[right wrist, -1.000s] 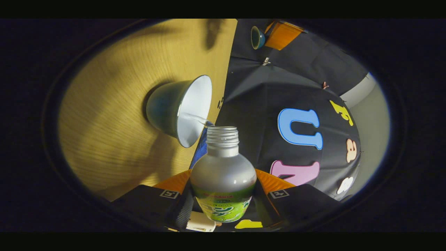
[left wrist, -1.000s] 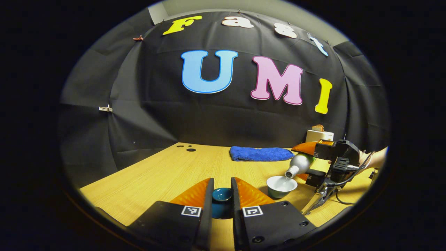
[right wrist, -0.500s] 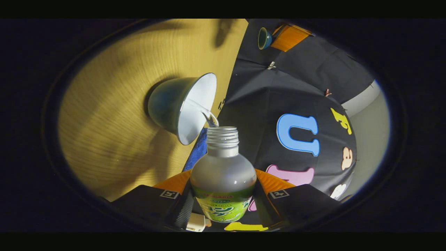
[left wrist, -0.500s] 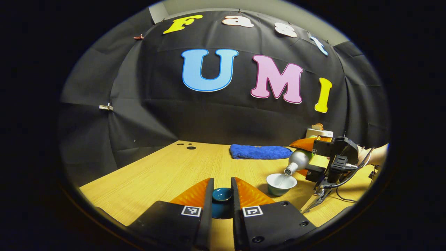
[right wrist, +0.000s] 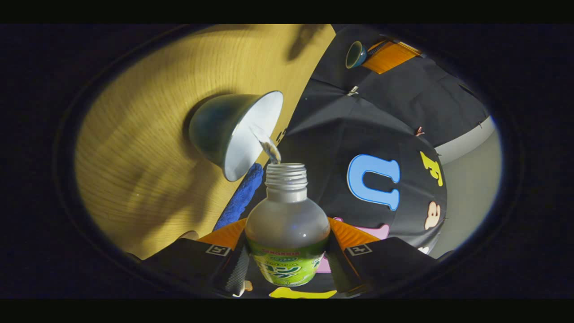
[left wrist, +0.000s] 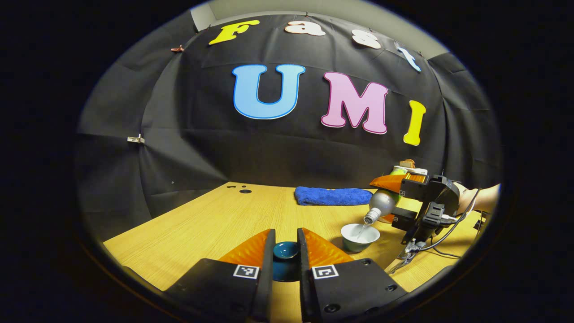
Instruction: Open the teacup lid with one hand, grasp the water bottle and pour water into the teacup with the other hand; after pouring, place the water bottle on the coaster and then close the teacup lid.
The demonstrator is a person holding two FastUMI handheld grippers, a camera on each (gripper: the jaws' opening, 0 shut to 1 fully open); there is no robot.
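Left gripper view: two grippers, one teacup (left wrist: 359, 237) at lower right, one water bottle (left wrist: 380, 205), one blue towel (left wrist: 332, 196). The left gripper (left wrist: 285, 251) pinches the teacup lid (left wrist: 285, 250); the right gripper (right wrist: 287, 251) clamps the tilted water bottle, pouring. Since a second ago, the bottle has risen above the cup.

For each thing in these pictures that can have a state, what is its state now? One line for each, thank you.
teacup: upright on the table, lid off, receiving water.
teacup lid: off the cup, held between the fingers of the left hand-held gripper.
water bottle: uncapped, tipped toward the teacup, water running out.
right hand-held gripper: shut on the water bottle.
blue towel: lying on the table, untouched.
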